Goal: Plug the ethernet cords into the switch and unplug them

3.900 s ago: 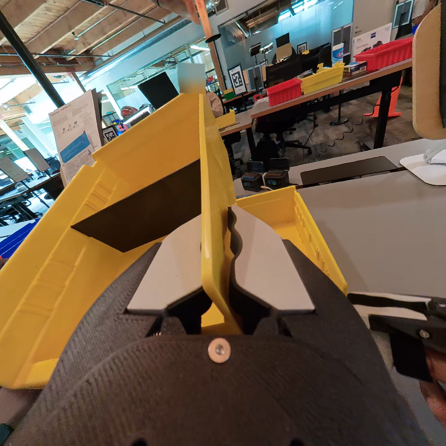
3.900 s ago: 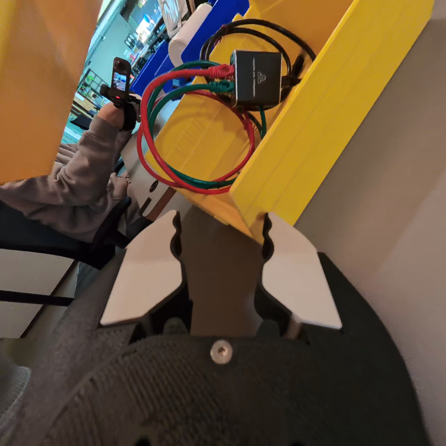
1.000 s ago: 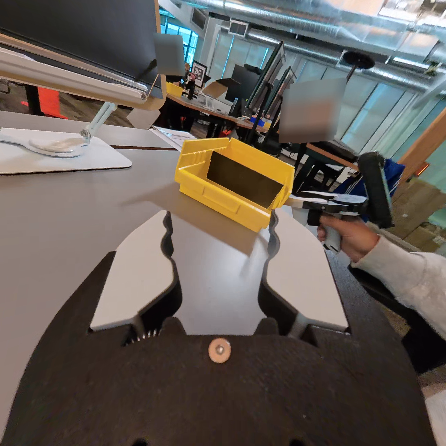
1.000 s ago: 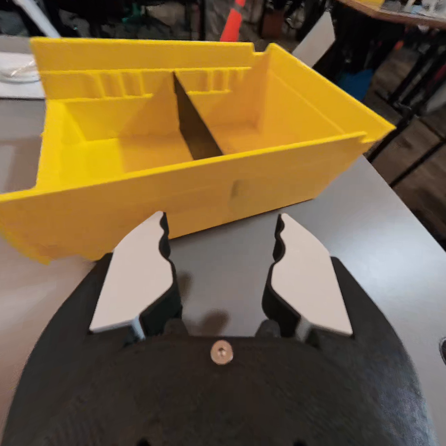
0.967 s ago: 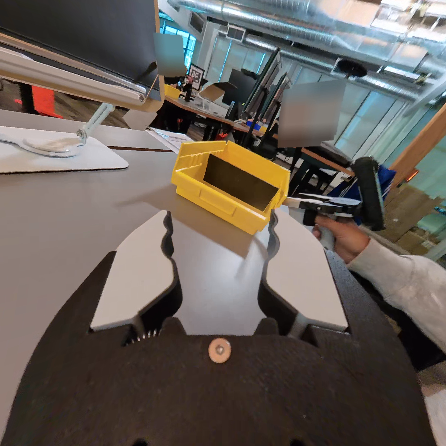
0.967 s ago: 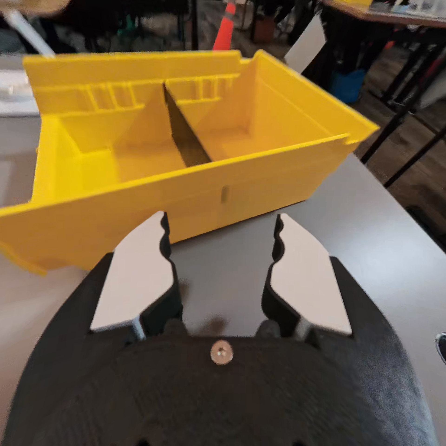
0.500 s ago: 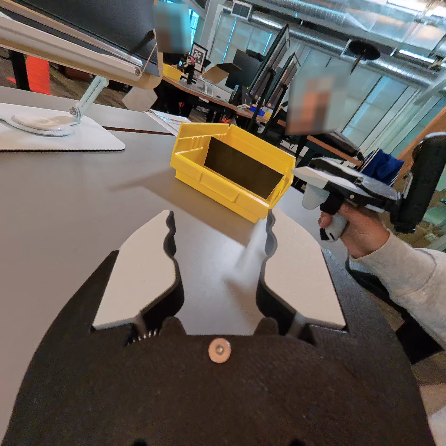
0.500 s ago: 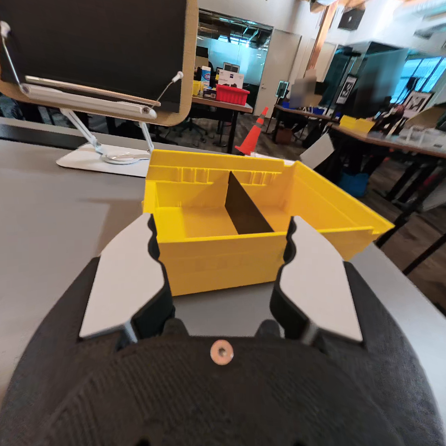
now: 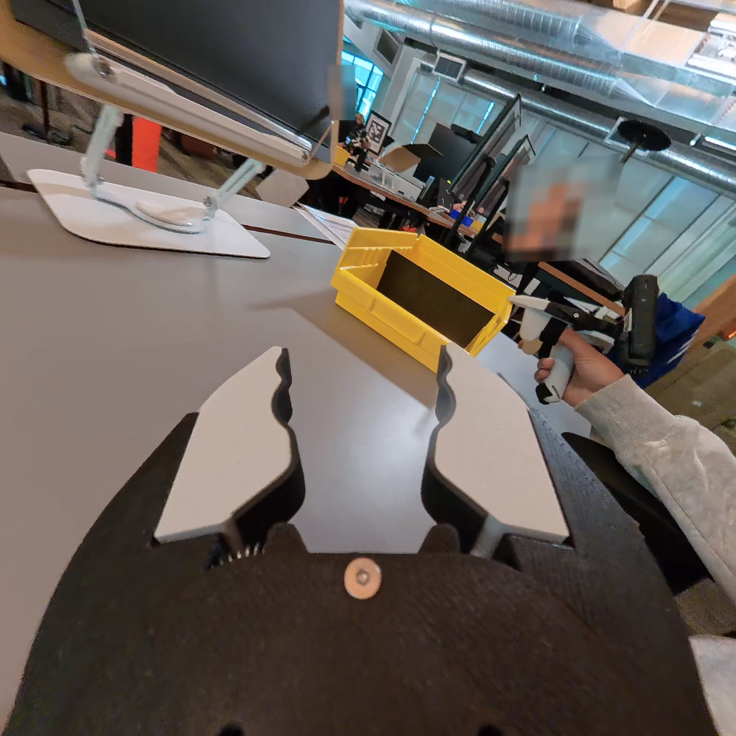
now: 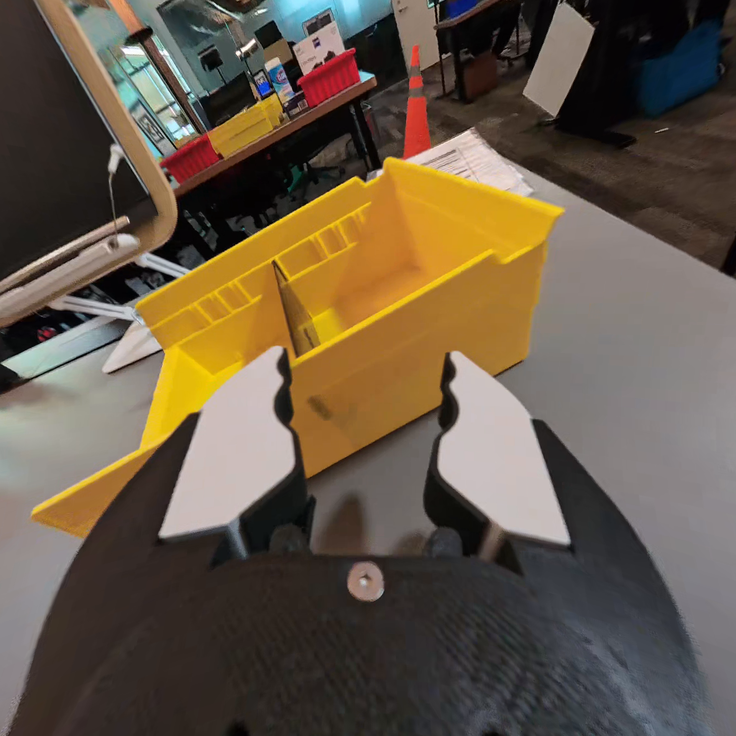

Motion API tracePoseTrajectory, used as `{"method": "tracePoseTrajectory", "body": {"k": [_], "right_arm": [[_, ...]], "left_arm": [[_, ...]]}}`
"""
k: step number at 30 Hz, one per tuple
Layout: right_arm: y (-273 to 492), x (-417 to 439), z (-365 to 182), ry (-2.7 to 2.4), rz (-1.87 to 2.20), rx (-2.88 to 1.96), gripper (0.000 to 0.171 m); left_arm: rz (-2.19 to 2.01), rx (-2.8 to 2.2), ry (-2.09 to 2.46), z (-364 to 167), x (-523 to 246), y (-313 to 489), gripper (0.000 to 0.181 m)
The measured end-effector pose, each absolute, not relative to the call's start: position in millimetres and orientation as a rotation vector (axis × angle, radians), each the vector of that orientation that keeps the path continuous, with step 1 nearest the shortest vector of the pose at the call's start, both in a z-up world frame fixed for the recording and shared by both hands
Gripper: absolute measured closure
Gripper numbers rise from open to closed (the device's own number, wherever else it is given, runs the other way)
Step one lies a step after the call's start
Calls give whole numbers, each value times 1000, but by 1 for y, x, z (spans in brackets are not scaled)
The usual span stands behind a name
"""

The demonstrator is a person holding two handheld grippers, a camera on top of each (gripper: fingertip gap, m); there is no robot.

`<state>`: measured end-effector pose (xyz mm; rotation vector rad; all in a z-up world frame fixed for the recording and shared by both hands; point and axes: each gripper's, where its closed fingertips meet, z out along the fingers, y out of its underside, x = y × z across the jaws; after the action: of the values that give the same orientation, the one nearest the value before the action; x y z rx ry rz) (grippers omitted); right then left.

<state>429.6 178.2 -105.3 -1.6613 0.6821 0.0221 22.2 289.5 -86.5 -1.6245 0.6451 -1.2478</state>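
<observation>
I see no ethernet cord and no switch in either view. My left gripper (image 9: 363, 354) is open and empty, held above the grey table (image 9: 139, 318). My right gripper (image 10: 366, 358) is open and empty, just in front of a yellow bin (image 10: 398, 326) with a dark divider (image 10: 296, 318); both of its compartments look empty. The same bin (image 9: 402, 322) stands ahead and to the right in the left wrist view, where the right gripper (image 9: 521, 301) also shows, held by a hand (image 9: 585, 370) beside the bin's right end.
A dark board (image 9: 199, 47) on a white stand with a flat base (image 9: 135, 223) stands at the far left of the table. Papers (image 10: 474, 163) lie behind the bin. An orange cone (image 10: 416, 111) and other desks with red and yellow bins are beyond the table.
The right gripper has tilted and rolled, so the bin now appears slanted and closer between its fingers. The left gripper has swung slightly, showing more of the stand. Both stay open.
</observation>
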Motion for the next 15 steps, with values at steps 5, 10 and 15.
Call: {"method": "tracePoseTrajectory", "body": {"k": [5, 10, 15], "right_arm": [[178, 440, -105, 732, 51, -1638, 106], [193, 380, -68, 395, -308, -1678, 80], [220, 305, -85, 288, -239, -1776, 46]], "left_arm": [[-1296, -1644, 532, -86, 6, 298, 111], [-1306, -1654, 525, -88, 6, 299, 112], [-1301, -1665, 560, -92, 15, 297, 112]]}}
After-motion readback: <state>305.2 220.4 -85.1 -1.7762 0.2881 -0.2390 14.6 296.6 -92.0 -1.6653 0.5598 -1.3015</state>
